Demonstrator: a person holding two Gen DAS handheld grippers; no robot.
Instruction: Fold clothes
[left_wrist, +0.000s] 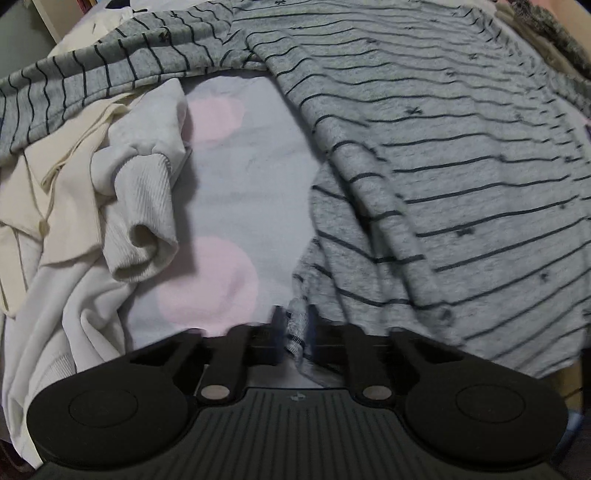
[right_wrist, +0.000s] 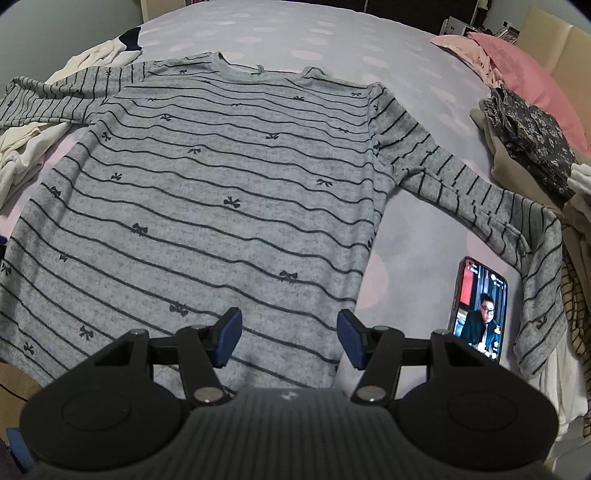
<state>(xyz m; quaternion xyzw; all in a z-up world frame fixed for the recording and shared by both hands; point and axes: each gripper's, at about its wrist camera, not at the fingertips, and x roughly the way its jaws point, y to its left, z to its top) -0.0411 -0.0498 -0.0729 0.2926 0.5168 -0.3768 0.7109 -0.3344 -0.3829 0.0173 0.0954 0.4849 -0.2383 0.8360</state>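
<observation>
Lying front-up and spread flat on the bedsheet (right_wrist: 424, 229), a grey striped top (right_wrist: 207, 192) with small bow prints took up most of the right wrist view, neckline at the far side, hem nearest the camera.

Edges and room: bare lilac sheet with pale pink dots showed beyond the neckline and between the body and the right sleeve (right_wrist: 480, 206), which ran out and bent down toward the near edge. A phone (right_wrist: 480, 310) with a lit screen lay in that gap, just beside the cuff. In the left wrist view a strip of bare sheet separated the top's side edge from a heap of white and cream garments (left_wrist: 92, 206); the left sleeve (left_wrist: 92, 77) draped across that heap.

Grippers: left gripper (left_wrist: 293, 332) was pressed together, pinching a corner of the top's striped hem between its pads. Right gripper (right_wrist: 290, 338) stood spread above the hem, nothing between its blue pads.

Containers: none seen. A folded stack with a dark floral garment (right_wrist: 532, 140) sat at the right, against a pink pillow (right_wrist: 535, 74).

Hard to make out: the left view was motion-blurred over the stripes; the left gripper's pads were mostly hidden by cloth; the right-hand pile was cut off by the frame edge.
</observation>
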